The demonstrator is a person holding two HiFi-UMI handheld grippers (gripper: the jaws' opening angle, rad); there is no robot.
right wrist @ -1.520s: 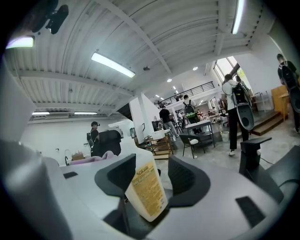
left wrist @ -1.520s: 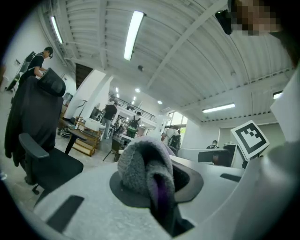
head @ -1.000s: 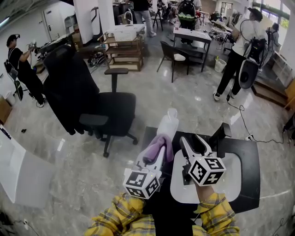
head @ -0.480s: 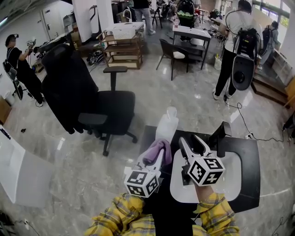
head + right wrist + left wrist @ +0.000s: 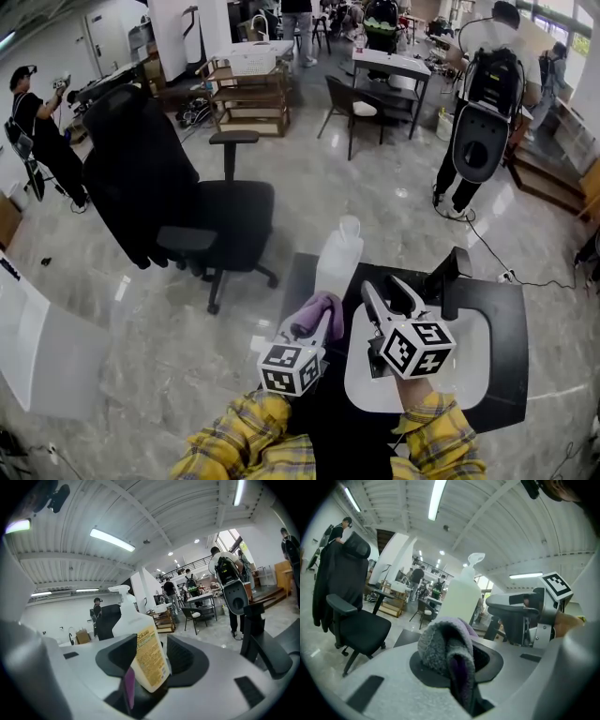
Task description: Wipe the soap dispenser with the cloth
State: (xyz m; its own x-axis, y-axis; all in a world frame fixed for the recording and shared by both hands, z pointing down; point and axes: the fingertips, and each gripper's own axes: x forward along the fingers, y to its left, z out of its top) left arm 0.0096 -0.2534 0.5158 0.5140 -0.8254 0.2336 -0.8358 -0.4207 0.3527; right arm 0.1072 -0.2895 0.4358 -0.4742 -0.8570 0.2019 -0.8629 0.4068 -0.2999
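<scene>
The translucent white plastic soap dispenser [image 5: 337,255], with its pump top and yellow label, stands up at the near-left edge of the black table [image 5: 511,319], its base in the tongs of the right gripper [image 5: 385,284]. Those jaws have just been closing, the bottle between them, and both pads look to press on its lower sides. At about 7 o'clock from the bottle, the fluffy purple-and-grey cloth [image 5: 315,311] is bunched up and pinched tight in the left gripper [image 5: 322,330]. It sits low against the bottle's left flank, touching or all but touching. At 5 o'clock lies a white board [image 5: 469,366] on the table, and out at 9 o'clock stands a black office chair [image 5: 187,206] on the grey floor. I'd say the wiping is under way on the lower body. How much is already clean I can't tell, and the far side, shoulder and pump look left to do
</scene>
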